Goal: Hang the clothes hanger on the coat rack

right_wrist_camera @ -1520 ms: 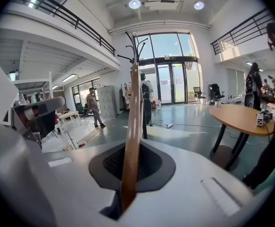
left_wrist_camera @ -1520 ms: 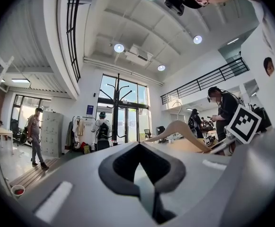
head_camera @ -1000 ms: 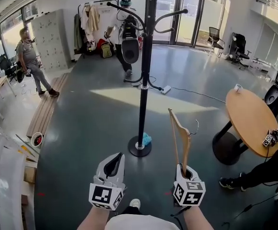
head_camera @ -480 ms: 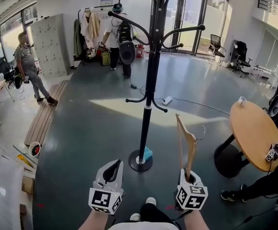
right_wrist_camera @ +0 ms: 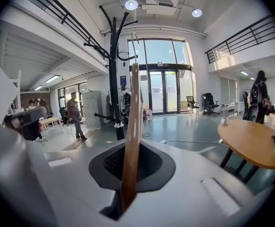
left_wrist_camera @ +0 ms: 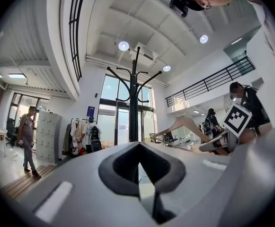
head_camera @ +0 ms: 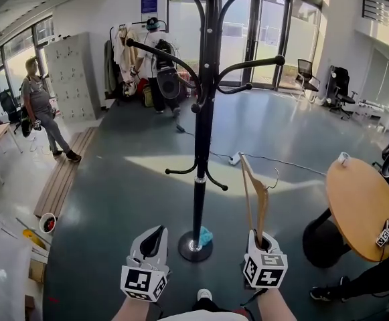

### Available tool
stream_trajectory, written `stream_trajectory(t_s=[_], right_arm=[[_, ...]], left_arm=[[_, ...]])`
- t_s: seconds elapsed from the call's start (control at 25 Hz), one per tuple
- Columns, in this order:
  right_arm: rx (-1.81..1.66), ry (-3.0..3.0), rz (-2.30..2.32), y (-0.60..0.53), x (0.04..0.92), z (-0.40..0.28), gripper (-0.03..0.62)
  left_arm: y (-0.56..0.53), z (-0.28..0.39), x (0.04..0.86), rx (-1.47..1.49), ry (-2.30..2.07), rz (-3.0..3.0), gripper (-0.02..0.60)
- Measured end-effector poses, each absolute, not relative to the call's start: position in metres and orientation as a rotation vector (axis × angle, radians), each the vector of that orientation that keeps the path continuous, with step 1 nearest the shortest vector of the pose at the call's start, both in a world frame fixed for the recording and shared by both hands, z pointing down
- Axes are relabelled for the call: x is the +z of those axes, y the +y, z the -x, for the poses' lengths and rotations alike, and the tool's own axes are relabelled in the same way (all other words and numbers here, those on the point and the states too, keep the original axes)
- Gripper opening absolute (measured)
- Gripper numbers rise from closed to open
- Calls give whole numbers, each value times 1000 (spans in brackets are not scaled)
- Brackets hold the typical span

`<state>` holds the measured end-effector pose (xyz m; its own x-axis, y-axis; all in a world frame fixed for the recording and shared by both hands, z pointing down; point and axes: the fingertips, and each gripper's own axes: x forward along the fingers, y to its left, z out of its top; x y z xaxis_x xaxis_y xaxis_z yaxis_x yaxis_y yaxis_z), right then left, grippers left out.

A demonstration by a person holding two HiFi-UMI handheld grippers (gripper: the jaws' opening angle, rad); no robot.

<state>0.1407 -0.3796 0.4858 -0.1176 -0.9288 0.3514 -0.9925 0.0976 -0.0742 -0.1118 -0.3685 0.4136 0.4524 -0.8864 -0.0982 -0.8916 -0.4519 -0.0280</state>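
The right hand-held gripper (head_camera: 258,238) clenched an upright pale wooden clothes hanger (head_camera: 255,202), right of the black metal coat rack (head_camera: 201,166); the left hand-held gripper (head_camera: 155,236) was closed, empty.

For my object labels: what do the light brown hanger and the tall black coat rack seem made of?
The light brown hanger looks like smooth varnished wood: warm tone, flat body. Its thin hook seems metal wire. The tall black coat rack is probably painted metal: slim curved tubes with a faint sheen.

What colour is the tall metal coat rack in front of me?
The tall metal coat rack is black; the head view shows it best.
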Motion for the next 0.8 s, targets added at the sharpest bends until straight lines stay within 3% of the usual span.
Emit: stream_trajectory(t_s=[0.8], right_arm=[[260,-2368,-1706,-561,373,-129,28]], left_arm=[[-460,67,402,54,1654,2573,0]])
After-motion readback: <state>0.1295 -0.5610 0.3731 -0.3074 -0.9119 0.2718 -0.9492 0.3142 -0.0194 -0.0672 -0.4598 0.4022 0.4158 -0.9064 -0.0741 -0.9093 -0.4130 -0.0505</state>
